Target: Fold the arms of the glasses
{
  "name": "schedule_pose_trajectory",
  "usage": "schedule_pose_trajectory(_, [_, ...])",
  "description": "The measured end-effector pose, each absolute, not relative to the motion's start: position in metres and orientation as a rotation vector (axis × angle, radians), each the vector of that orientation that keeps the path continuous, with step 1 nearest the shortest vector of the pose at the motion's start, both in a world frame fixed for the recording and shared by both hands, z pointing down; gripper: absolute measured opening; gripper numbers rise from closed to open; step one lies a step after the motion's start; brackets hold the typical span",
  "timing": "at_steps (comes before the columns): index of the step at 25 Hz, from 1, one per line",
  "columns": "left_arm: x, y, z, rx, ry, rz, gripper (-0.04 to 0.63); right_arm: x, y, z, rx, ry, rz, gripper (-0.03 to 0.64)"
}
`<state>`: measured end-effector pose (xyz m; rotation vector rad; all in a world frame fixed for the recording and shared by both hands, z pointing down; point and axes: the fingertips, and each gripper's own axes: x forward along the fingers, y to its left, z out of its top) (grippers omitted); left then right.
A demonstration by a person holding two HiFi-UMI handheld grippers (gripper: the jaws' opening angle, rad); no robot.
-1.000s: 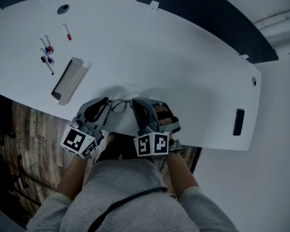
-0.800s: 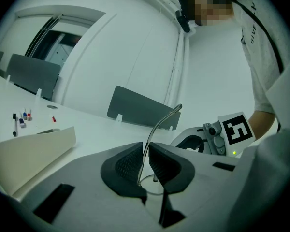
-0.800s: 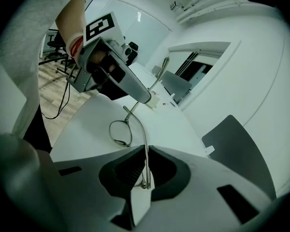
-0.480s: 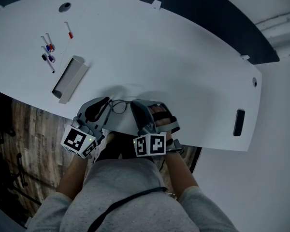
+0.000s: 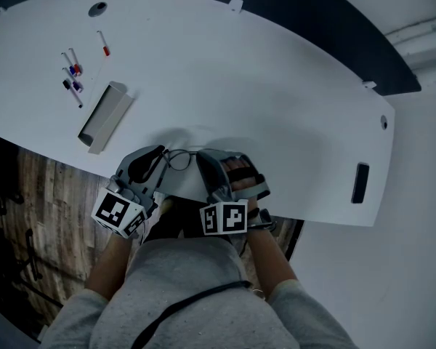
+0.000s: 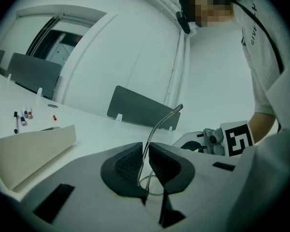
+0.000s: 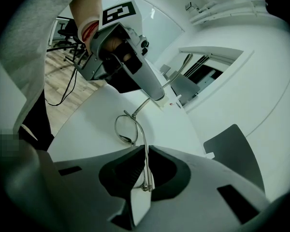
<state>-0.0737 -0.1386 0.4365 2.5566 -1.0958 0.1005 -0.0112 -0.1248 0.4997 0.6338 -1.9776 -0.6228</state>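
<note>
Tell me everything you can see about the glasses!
The glasses are thin, silvery wire ones with round lens rims. They hang over the near edge of the white table. The left gripper pinches one slim arm, whose curved tip pokes up past its jaws. The right gripper pinches the front frame beside a lens. The arm stands out from the front, not yet folded.

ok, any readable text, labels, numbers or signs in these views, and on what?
"GIVE": dark print on the person's grey T-shirt, left gripper view; the rest is hidden.
Black-and-white square markers on the left gripper and right gripper: coded patterns, no letters.
Too small to read: coloured marker pens on the white table.
No print visible on the thin metal-framed glasses.
</note>
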Motion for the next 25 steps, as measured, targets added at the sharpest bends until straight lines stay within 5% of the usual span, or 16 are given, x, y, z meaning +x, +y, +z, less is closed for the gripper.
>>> schedule_pose_trajectory(16, [-0.072,-0.131,0.436,2.561,-1.092,0.110,0.048,0.003,-0.121,0.482,0.842,-2.264,-0.194,0.037])
schedule_pose_trajectory(20, [-0.072,-0.130,0.436,2.569,-1.086,0.119,0.048,0.020,-0.123,0.477,0.925,-2.320,-0.017,0.118])
schedule_pose_trajectory(25, [-0.071,-0.126,0.436,2.579,-1.079,0.139,0.048,0.046,-0.127,0.492,1.032,-2.339,0.357,0.118])
